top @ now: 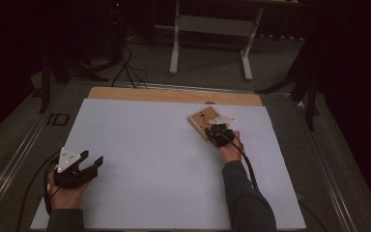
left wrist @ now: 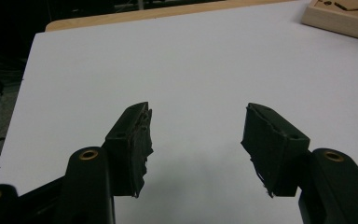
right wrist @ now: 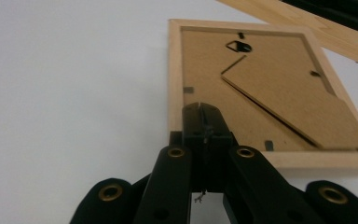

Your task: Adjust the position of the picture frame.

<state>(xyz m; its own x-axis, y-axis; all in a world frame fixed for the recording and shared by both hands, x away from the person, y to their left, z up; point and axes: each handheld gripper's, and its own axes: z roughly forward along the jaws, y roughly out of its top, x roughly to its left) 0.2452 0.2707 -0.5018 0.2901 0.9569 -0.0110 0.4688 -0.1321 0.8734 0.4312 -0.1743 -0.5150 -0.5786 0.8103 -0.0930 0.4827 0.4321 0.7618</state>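
My right fingers are pressed flat together, nothing between them, and their tip is over the lower edge of the pale wooden picture frame that lies face-down, brown backing board up. I can't tell whether the tip touches the wood. On that backing a folded cardboard stand runs slantwise, with a small metal hanger near the top edge. From above, my right hand sits just at the near corner of the frame, far right on the white sheet covering the bench. My left fingers stand wide apart, empty, over bare white near the left edge, well apart from the frame.
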